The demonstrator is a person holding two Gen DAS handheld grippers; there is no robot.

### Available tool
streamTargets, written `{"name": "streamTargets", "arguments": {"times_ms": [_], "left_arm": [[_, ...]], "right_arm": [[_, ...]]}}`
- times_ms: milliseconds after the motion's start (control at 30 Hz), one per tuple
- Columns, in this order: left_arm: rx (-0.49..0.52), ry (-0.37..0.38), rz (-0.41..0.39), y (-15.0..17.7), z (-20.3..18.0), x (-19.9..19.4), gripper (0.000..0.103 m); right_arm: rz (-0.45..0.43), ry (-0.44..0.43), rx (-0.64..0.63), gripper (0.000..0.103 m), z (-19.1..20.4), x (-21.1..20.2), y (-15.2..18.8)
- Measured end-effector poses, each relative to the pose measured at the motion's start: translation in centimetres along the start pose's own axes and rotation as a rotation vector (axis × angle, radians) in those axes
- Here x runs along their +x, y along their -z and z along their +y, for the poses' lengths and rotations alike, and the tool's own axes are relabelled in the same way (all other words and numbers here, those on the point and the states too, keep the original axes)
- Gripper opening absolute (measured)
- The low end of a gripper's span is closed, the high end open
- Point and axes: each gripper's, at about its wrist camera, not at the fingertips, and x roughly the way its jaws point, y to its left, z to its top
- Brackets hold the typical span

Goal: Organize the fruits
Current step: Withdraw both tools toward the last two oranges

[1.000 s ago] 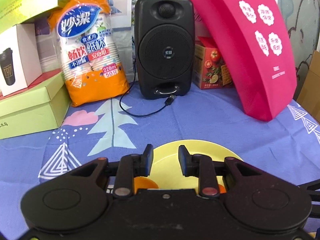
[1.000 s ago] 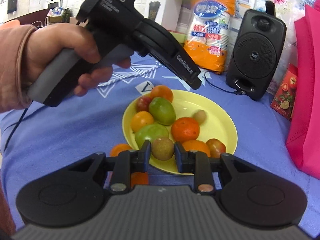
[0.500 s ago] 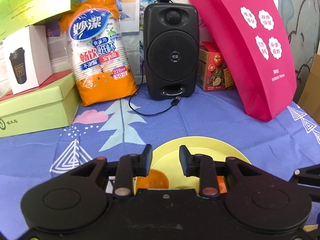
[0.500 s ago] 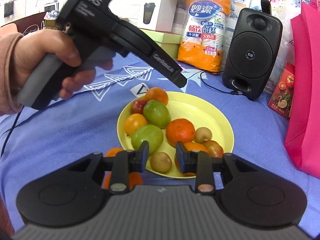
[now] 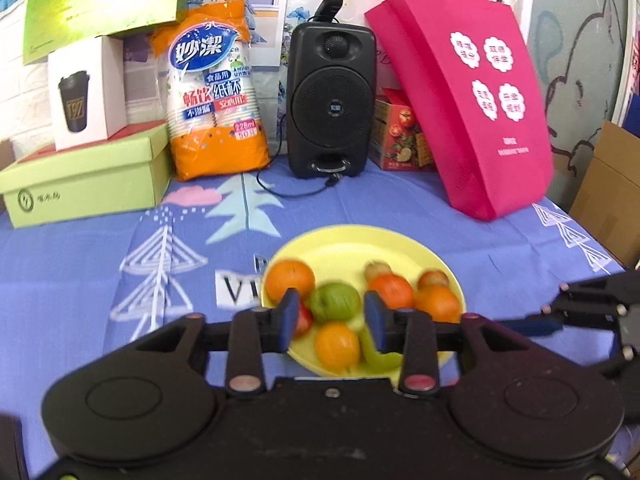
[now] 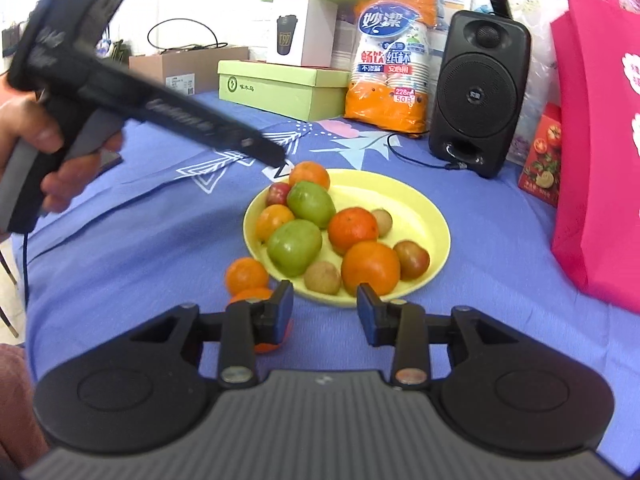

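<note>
The left wrist camera sits just behind its own tongs point(image 5: 327, 322) and looks forward and slightly down across the desk point(image 5: 80, 264), close over the near rim of the yellow plate point(image 5: 348, 240), facing the black speaker point(image 5: 331, 100) and pink bag point(image 5: 464, 112) straight on at the back. The right wrist camera rides behind the right tongs point(image 6: 325, 309) from a spot nearer the desk's front and further right, looking across the same yellow plate point(image 6: 424, 208) at an angle. Both views share the plate of fruit, the speaker point(image 6: 480, 92), the paper-cup pack point(image 5: 216, 96) point(image 6: 390, 64) and the green box point(image 5: 84, 176) point(image 6: 280, 84); the right view also takes in the left tongs point(image 6: 276, 158) from the side.
</note>
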Motion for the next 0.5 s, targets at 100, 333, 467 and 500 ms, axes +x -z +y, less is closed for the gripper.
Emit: {"name": "streamTargets", "arguments": {"times_ms": [100,333,467,500], "left_arm": [[-0.002,0.004,-0.003,1.8,-0.7,-1.7,0.049],[-0.001,0.038,0.052,5.6,-2.2,-3.1,0.049],[0.026,0.039,0.091,7.0,-3.1,-2.1,0.049],[0.026,0.04,0.098,7.3,-3.2,-1.9,0.049]], "right_arm": [[-0.009,-0.003,0.031,0.036,-0.2,-1.0,0.8],[-0.031,0.0,0.038,0.041,0.3,-2.9,1.5],[-0.041,-0.022,0.028,0.044,0.7,-3.9,1.9],[-0.036,-0.024,0.022,0.044,0.9,-3.9,2.1]]}}
